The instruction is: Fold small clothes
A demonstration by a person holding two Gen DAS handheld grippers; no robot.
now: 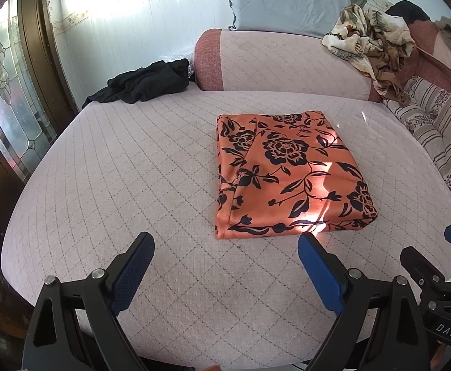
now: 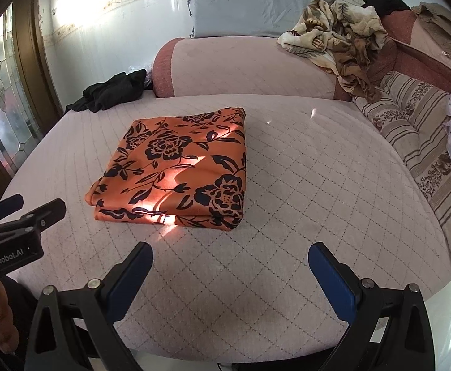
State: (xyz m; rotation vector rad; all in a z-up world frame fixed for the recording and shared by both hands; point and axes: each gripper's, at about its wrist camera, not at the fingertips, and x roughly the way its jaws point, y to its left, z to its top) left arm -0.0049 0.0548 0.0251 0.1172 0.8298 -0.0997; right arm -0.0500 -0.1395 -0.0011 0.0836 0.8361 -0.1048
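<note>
Cloth, orange with black flowers [image 1: 290,173], lies folded in a neat square on the pink quilted sofa seat [image 1: 132,185]. Sun falls across it. The left gripper [image 1: 225,244] hangs just in front of it, wide open, holding nothing. The right gripper [image 2: 230,253] is also wide open and holds nothing. White writing on the left gripper's body reads "GenRobot.AI". A black garment [image 1: 145,82] lies at the seat's far left corner.

We see a pink quilted bed [image 1: 101,191] with a bolster [image 1: 287,61] at its head and a blue pillow [image 1: 287,0] against the pale tiled wall [image 1: 117,31]. A stained-glass door [image 1: 6,92] stands at left. Sunlight glares on the wall; a striped cushion [image 2: 417,130] lies right.
</note>
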